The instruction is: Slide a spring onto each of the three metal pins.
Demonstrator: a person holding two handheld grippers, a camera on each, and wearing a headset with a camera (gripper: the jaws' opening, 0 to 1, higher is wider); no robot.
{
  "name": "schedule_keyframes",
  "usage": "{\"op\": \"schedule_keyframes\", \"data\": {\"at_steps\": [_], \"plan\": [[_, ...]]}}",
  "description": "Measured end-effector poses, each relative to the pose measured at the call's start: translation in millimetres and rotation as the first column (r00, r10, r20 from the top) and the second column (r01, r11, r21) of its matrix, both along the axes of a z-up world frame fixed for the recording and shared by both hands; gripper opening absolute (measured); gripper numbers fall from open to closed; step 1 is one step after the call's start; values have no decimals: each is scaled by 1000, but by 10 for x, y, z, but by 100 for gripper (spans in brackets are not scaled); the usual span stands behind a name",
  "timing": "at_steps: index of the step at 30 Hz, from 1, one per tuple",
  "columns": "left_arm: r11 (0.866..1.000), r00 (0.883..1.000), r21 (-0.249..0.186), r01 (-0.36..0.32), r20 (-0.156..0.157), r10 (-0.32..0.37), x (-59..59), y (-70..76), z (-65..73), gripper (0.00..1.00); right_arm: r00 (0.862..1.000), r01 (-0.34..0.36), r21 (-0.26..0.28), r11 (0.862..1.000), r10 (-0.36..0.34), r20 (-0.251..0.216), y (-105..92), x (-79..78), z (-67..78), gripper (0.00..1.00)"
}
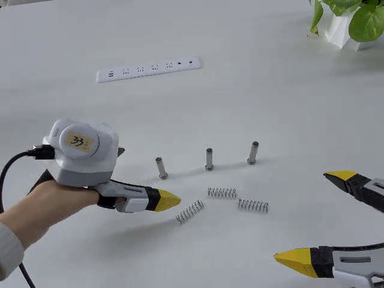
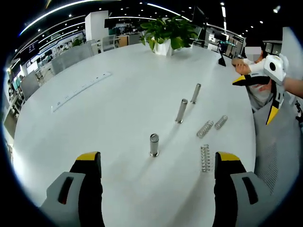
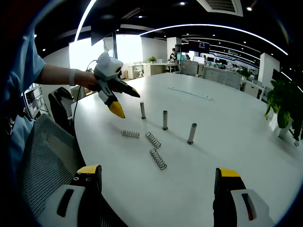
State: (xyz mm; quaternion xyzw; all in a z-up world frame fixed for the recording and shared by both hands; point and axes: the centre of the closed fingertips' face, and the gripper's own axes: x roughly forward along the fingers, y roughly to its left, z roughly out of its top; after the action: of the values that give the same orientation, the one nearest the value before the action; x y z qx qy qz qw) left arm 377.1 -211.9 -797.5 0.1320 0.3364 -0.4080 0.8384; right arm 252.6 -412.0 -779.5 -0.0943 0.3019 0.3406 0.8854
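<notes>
On the desk (image 1: 252, 102), three pins (image 1: 209, 159) stood upright in a row, three springs (image 1: 222, 192) lying loose just beside them, ready for picking; left gripper (image 2: 158, 157) and right gripper (image 1: 302, 216) hovered, jaws wide, empty.

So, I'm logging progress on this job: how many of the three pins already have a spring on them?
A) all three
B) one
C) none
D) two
C: the three springs lie loose on the table, just in front of the pins, which all stand upright and bare.
</notes>
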Motion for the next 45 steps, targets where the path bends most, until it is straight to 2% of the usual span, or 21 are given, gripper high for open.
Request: {"op": "schedule_keyframes", "data": {"at_steps": [12, 17, 21, 38, 42, 45], "plan": [[998, 998, -54, -22, 59, 25, -116, 78, 113, 99, 1000, -12, -14, 1000, 12, 17, -9, 65, 68, 99], [997, 997, -78, -30, 66, 35, -234, 89, 121, 99, 1000, -13, -18, 1000, 13, 19, -17, 90, 72, 99], [997, 996, -76, -30, 77, 36, -319, 100, 90, 97, 999, -25, -31, 999, 26, 27, -12, 109, 107, 99], [993, 994, -101, -55, 92, 64, -584, 137, 90, 92, 998, -41, -61, 997, 43, 40, -97, 171, 105, 99], [993, 993, -104, -59, 96, 69, -661, 132, 80, 90, 998, -45, -53, 998, 47, 45, -83, 175, 130, 99], [993, 993, -101, -62, 98, 72, -679, 147, 70, 88, 998, -52, -60, 997, 55, 44, -82, 164, 127, 99]]}}
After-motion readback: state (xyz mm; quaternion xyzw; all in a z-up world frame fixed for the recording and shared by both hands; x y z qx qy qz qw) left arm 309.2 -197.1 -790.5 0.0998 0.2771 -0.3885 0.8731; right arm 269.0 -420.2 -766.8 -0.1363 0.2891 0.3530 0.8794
